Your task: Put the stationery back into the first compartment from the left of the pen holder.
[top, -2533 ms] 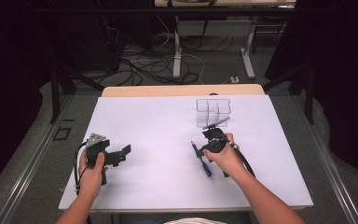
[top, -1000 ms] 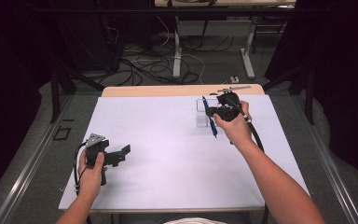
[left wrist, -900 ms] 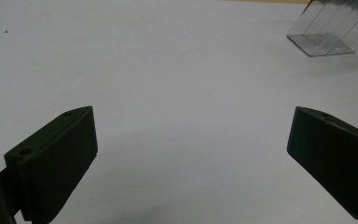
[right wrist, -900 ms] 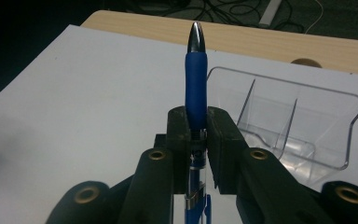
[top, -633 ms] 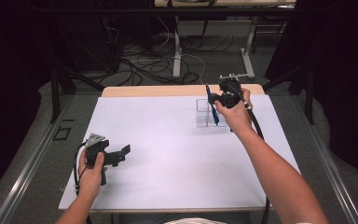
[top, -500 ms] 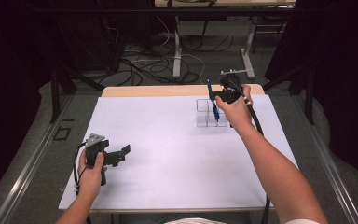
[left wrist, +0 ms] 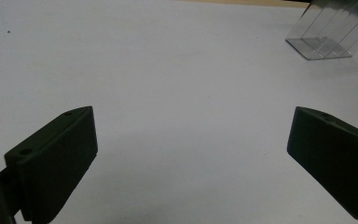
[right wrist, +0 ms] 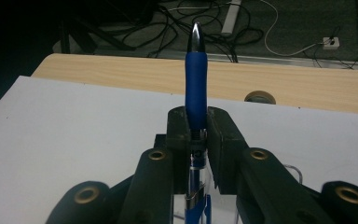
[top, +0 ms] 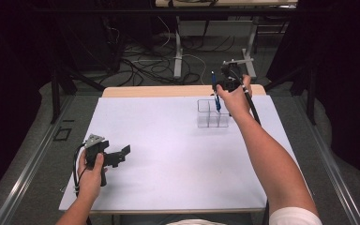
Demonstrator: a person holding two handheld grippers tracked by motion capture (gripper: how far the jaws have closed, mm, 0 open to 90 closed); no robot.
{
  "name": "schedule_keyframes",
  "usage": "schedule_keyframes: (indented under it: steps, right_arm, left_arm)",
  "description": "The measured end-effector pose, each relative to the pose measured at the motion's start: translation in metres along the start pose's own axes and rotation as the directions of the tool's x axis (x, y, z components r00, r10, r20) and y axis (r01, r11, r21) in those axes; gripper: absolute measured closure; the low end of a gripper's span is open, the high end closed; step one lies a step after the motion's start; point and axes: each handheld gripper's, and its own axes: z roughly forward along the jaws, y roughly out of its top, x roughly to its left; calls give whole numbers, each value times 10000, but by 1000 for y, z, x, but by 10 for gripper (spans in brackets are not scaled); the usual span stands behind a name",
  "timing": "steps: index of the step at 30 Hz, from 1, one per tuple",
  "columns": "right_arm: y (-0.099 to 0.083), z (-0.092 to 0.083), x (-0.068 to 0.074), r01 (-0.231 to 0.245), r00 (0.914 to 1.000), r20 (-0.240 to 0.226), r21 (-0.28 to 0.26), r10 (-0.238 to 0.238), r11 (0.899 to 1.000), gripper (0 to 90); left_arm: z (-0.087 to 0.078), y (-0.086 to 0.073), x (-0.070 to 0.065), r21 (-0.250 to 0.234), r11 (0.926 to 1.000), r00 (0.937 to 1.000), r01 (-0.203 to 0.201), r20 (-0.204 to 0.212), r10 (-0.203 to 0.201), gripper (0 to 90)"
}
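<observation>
1. High view: the right gripper has carried the blue pen from mid-table to the far edge, above the clear organiser; left gripper unmoved.
2. Right gripper view: jaws clamped on the pen – long axis near upright, silver tip up, clip end down.
3. Pen's lower end sits at the organiser's far-right compartment; whether it's inside, can't tell.
4. Left gripper view: jaws wide apart over the white table, organiser ahead – nothing between.

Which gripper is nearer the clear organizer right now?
Right. The right gripper hangs just above the clear organizer, clamped on the blue pen. The left gripper sits open at the table's near left, well apart from it.
</observation>
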Motion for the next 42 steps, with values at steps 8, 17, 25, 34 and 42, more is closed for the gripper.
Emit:
schedule_keyframes:
  steps: [8, 17, 25, 34, 42]
  right_arm:
    - [7, 14, 5, -123, 9996, 273, -37, 124, 9999, 798]
    - [7, 25, 17, 208, 9984, 534, -448, -184, 9988, 798]
    - [2, 35, 26, 672, 9965, 552, -766, -630, 9948, 798]
    - [-2, 49, 31, 860, 9947, 617, -699, -817, 9938, 798]
    - [-5, 58, 34, 922, 9939, 652, -541, -886, 9943, 798]
  left_arm:
    - [0, 0, 0, 0, 10000, 10000, -10, 14, 10, 17]
    - [0, 0, 0, -67, 10000, 10000, 38, -4, -38, 17]
    - [-1, 0, 1, -55, 10000, 10000, 64, -12, -64, 17]
    - [-1, 0, 2, -103, 9998, 9999, 144, 16, -144, 17]
    - [-2, 0, 2, -146, 9997, 9998, 194, 10, -194, 17]
